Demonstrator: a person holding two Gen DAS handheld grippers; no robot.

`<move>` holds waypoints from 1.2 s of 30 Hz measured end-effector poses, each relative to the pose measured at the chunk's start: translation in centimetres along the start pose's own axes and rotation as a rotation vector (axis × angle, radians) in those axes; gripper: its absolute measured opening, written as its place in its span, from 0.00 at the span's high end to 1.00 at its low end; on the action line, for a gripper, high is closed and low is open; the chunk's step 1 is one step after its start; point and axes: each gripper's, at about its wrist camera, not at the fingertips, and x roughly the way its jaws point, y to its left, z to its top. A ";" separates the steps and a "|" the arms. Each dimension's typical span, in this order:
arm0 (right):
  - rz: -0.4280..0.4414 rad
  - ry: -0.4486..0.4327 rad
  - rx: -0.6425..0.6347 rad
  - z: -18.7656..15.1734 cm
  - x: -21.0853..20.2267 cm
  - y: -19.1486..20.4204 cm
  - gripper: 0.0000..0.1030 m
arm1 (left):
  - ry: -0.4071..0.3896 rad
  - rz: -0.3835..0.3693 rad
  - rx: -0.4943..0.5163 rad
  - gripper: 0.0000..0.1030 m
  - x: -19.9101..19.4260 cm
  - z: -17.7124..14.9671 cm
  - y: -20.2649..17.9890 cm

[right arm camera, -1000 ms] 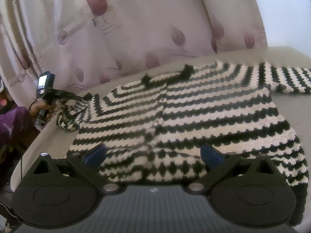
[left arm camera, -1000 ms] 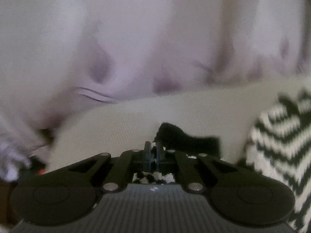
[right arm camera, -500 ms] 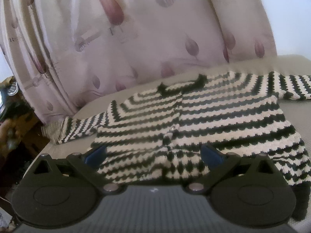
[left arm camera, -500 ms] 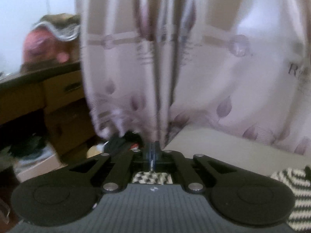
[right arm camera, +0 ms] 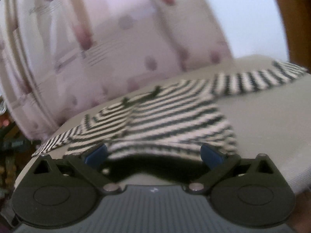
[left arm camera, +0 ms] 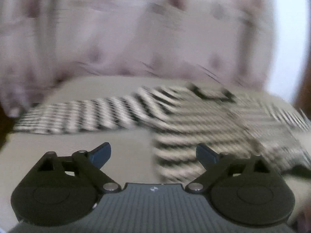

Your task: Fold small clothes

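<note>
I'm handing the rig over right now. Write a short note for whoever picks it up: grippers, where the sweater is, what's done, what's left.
Left hand-held gripper: open, empty, near the sweater's side edge.
Right hand-held gripper: open, empty, at the bottom hem.
Striped sweater: spread flat, front up, on the beige surface, both sleeves stretched outward, curtain behind.
Done: laid out. Left: every fold; none visible yet. Both views are blurred.

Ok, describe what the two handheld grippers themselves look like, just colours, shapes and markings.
Both match. The left gripper and right gripper each have a grey ribbed body with a small white logo, two round black discs at its sides, black angled linkage arms with silver pivot pins, and blue-tipped jaws. No cables or sleeves are visible.
</note>
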 end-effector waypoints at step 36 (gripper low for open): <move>0.021 0.127 0.297 -1.1 -2.3 -10.9 0.89 | 0.101 0.077 -0.076 0.45 -3.6 -3.2 -0.5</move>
